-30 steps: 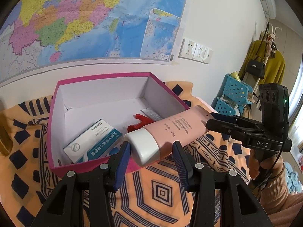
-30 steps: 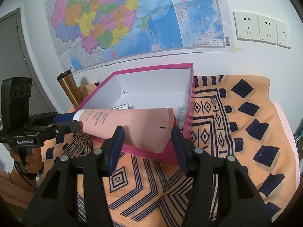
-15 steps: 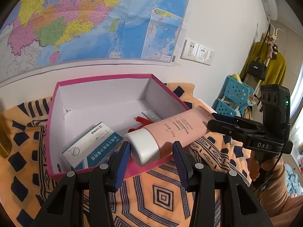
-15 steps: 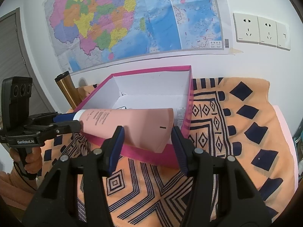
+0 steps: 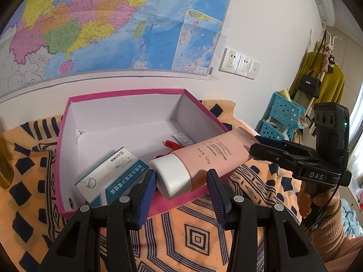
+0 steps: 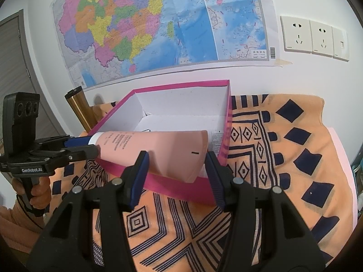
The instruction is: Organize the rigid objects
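Fingers on both grippers: blue ribbed pads on black plastic arms, clamped on the tube (image 5: 204,158) from opposite ends. Left gripper (image 5: 181,185) pinches the white cap end; right gripper (image 6: 177,170) pinches the flat crimped tail. Tube is smooth pink plastic, round at the cap and flaring to a wide flat seam, with small printed text on the side. It hangs across the near corner of the box (image 5: 127,95), cap end over the front rim, tail sticking out past the right wall; whether it touches the rim I can't tell. Box is open-top cardboard, magenta outside, matte white inside, rectangular. Inside: a carton (image 5: 109,176), white and teal, glossy, leaning at the front-left corner; a red plastic piece (image 5: 170,144) and a small white sachet (image 5: 181,137) partly hidden behind the tube. Box sits on an orange cloth (image 6: 295,158), soft weave with dark geometric print. Paper map (image 6: 158,22) on the wall behind.
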